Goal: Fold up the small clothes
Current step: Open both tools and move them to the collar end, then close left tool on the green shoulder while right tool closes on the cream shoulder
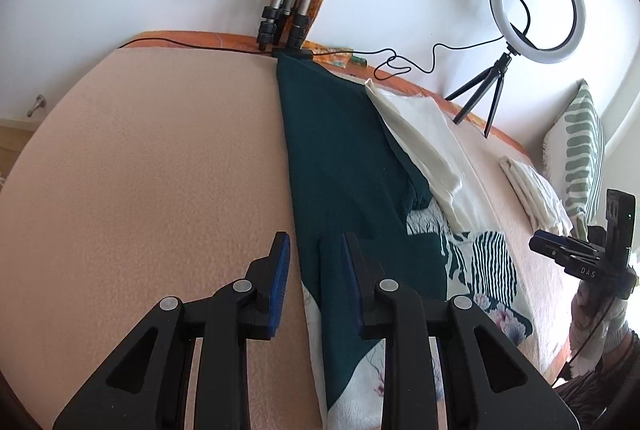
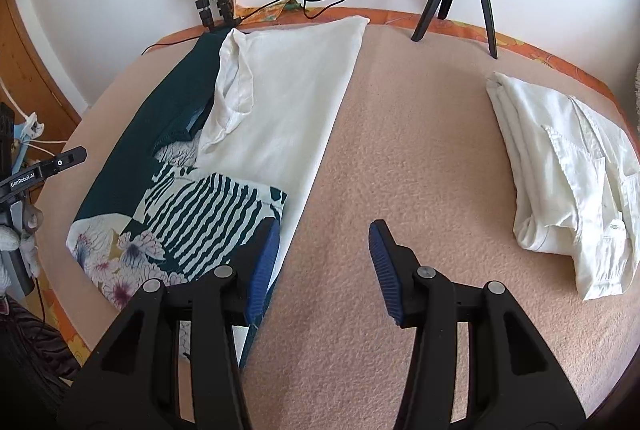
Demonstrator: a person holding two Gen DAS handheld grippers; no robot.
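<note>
Both grippers spread, empty: left gripper (image 1: 316,250) over green garment (image 1: 340,157) edge, mid-bed (image 2: 400,189); right gripper (image 2: 324,242) beside white garment (image 2: 288,101). Step: pre-grasp. Next, likely: pinch edges, fold.

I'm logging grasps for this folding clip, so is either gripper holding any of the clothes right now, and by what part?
Nothing is held. The left gripper and the right gripper are both open above the laid-out clothes.
</note>
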